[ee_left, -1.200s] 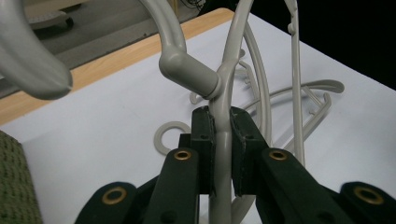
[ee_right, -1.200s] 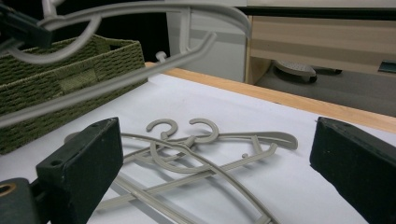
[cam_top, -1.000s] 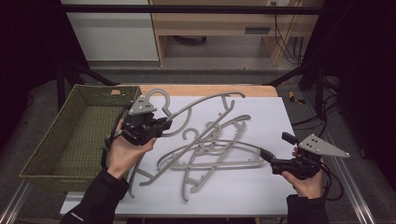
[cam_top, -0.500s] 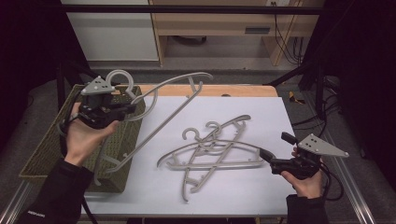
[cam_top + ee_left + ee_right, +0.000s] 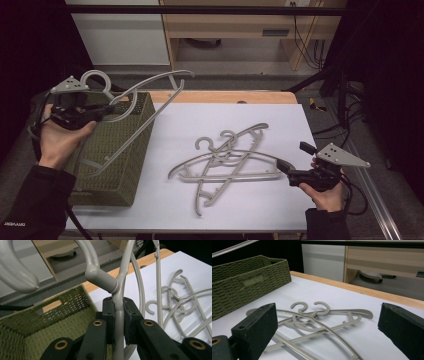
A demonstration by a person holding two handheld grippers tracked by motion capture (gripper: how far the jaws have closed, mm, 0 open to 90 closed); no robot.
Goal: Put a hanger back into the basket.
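Table: a wooden table with a pale edge; a white sheet covers most of its top.
Floor: grey floor behind the table, evenly lit.
Back furniture: a white cabinet at the left and a light wooden shelf unit beside it, both standing on the floor.
Under the shelf: a dark, flat round object; what it is cannot be told.
Cables: black cables hang down at the right end of the shelf unit.
Frame: a black bar runs across the top; a metal rail follows the right table side.
Sides: dark areas at the left and the right, almost no light there.
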